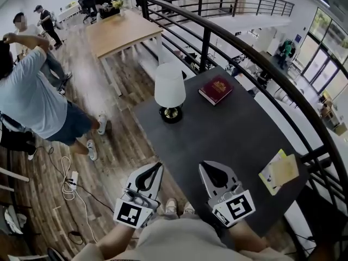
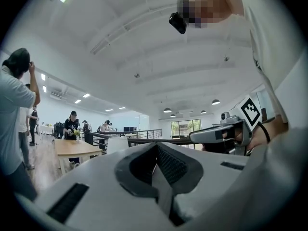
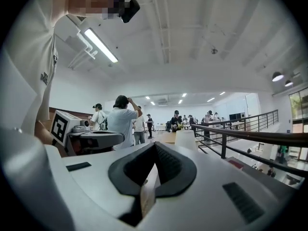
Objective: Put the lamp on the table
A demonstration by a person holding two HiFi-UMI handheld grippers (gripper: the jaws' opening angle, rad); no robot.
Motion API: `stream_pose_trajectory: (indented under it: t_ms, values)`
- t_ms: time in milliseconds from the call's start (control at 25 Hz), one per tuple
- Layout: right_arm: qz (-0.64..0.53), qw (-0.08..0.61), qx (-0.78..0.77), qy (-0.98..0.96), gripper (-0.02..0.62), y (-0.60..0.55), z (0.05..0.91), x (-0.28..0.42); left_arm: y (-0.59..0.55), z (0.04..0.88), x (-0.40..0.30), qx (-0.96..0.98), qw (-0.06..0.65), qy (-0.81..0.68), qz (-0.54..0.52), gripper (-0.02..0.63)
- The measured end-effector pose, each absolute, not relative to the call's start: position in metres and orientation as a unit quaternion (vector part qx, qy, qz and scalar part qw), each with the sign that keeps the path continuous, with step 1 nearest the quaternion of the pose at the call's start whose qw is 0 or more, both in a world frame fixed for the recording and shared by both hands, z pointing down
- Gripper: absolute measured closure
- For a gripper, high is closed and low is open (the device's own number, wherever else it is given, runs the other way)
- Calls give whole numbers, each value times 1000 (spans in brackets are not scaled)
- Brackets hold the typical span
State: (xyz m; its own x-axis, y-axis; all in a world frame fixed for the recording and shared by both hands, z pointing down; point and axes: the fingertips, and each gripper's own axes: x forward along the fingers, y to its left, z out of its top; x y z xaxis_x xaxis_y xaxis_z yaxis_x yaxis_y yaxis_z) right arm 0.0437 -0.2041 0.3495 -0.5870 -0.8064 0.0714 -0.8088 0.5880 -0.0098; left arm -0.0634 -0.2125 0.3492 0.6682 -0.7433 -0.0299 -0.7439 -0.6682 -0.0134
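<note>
While I hold both at the near corner of the dark table (image 1: 217, 140), my left gripper (image 1: 155, 170) and right gripper (image 1: 209, 170) are clenched, empty. The lamp (image 1: 169, 91) stands upright at the far end, with a red book (image 1: 216, 89) near it.

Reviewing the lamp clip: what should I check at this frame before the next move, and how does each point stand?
1. Lamp upright on the table: ok.
2. Lamp base fully on the tabletop: ok.
3. Left gripper shut, nothing in it: ok.
4. Right gripper shut, nothing in it: ok.
5. Book and notepad apart from the lamp: ok.
6. Lamp cord routing: cannot tell.
</note>
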Motion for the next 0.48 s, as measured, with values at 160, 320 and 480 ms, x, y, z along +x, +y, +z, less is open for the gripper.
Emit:
stream_pose_trajectory:
  t_ms: [160,320,480]
  values:
    - [19,25,450,-892,595,-204,349,43,-214,349,-59,-914,12,406,10,601]
    - [26,20,448,-893,595,-205,352,41,-215,350,-58,-915,14,403,9,601]
    - [23,25,440,-897,595,-199,350,38,-211,348,-58,-915,14,403,6,601]
